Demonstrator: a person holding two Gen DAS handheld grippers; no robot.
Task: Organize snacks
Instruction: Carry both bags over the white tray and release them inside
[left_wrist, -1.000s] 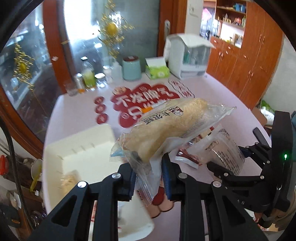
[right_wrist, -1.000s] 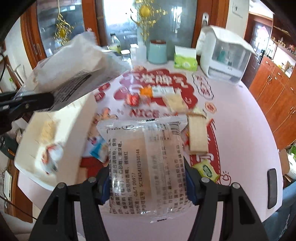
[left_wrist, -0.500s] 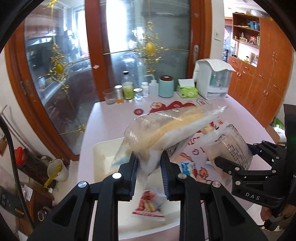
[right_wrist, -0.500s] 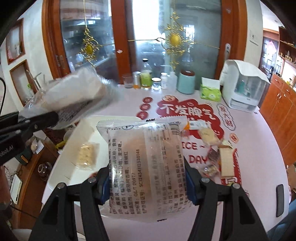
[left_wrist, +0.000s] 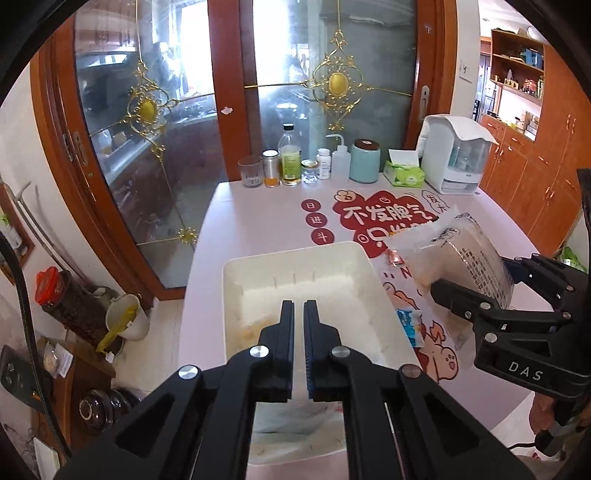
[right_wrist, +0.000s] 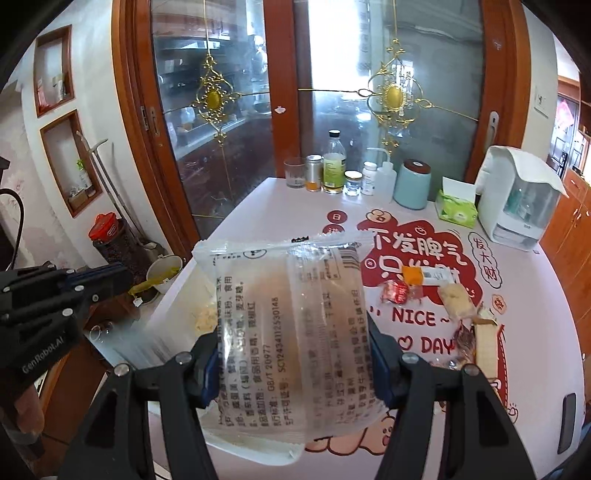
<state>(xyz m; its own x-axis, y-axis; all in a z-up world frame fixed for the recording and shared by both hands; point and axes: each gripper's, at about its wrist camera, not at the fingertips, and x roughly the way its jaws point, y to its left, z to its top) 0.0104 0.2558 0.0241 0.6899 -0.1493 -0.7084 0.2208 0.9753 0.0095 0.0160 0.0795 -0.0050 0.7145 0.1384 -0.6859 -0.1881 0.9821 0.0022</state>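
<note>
My left gripper (left_wrist: 299, 314) hangs over the white tray (left_wrist: 295, 254); its jaws are closing with nothing between them. A clear wrapper (left_wrist: 295, 421) lies in the tray's near end under the fingers, and a yellowish snack (left_wrist: 247, 332) rests at the left. My right gripper (right_wrist: 293, 354) is shut on a clear printed snack pack (right_wrist: 288, 302), held above the table beside the tray (right_wrist: 173, 314). The left wrist view shows that pack (left_wrist: 461, 258) and the right gripper (left_wrist: 491, 306) just right of the tray. Loose snacks (right_wrist: 428, 275) lie on the red-printed tablecloth.
Bottles, a glass (left_wrist: 251, 171), a teal canister (left_wrist: 365, 160), a tissue box (left_wrist: 402, 173) and a white appliance (left_wrist: 454, 158) line the table's far edge before glass doors. Left of the table, a red-lidded jar (left_wrist: 55, 295) and a cup stand on low furniture.
The long bread pack that my left gripper held is out of its jaws, which are now shut and empty. Both grippers have drawn back toward the tray end of the table.
</note>
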